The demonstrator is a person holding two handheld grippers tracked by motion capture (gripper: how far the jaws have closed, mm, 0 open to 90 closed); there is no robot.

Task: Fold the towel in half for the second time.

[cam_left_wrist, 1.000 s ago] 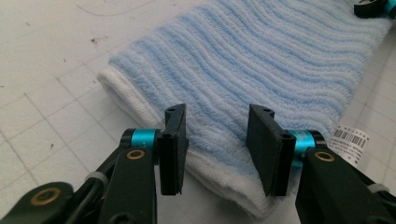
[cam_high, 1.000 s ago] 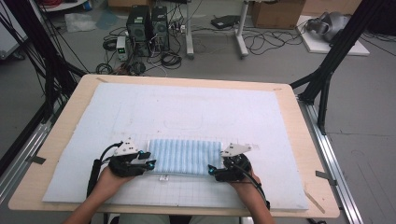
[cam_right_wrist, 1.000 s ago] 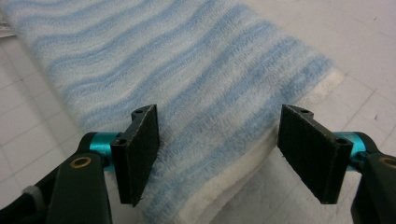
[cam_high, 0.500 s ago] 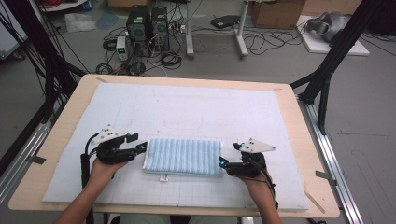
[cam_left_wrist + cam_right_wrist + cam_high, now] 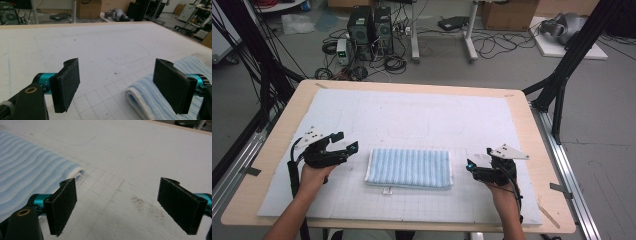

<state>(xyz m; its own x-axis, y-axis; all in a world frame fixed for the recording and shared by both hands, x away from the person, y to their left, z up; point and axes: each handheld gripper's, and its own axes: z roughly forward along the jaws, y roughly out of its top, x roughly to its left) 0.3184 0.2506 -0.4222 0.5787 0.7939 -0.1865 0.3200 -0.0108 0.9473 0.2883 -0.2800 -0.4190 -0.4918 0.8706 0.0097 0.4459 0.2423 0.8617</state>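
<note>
A folded blue-and-white striped towel (image 5: 408,168) lies flat on the white gridded mat (image 5: 412,120) near the table's front. My left gripper (image 5: 347,142) hovers just left of the towel, jaws open with nothing between them; its jaws have just been opening. In the left gripper view (image 5: 117,85) the towel's folded edge (image 5: 142,100) lies low right, partly behind the right pad (image 5: 172,86). My right gripper (image 5: 473,167) sits just right of the towel, open and empty, jaws having just opened further. In the right gripper view (image 5: 117,205) the towel (image 5: 30,170) lies at the left.
The wooden table (image 5: 532,130) frames the mat, with black frame posts (image 5: 259,60) at both sides. Computer cases (image 5: 369,27), cables and boxes sit on the floor beyond the far edge. A small white tag (image 5: 387,190) pokes out at the towel's front edge.
Both grippers let go of the towel's ends and drew outward, left to the left and right to the right. Their jaws widened. The towel stays flat.
</note>
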